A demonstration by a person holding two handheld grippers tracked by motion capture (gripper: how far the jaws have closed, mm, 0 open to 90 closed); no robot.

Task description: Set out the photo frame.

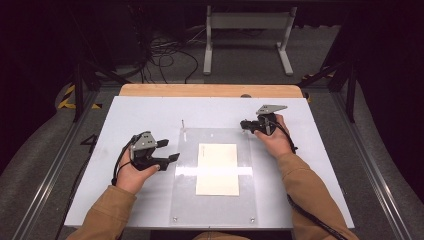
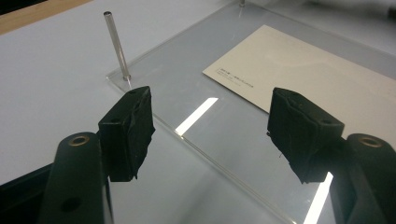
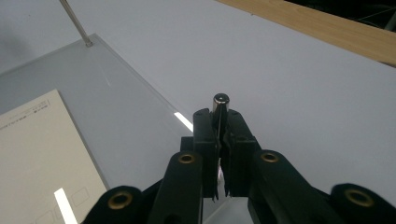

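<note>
white board (image 1: pixel 150 112) covers my table, with a wood edge (image 1: pixel 210 90) at the back and a dark room with cables behind. on it lies one clear plastic sheet (image 1: pixel 187 200) with one cream card (image 1: pixel 217 168) in the middle; its tiny print is too small to read. i count two metal pins. one pin (image 2: pixel 116 45) stands at the sheet's corner. my right gripper (image 3: pixel 220 122) is clamped on the other pin (image 3: pixel 221 101). my left gripper (image 2: pixel 210 126) is spread apart, holding nothing, at the sheet's edge.
</note>
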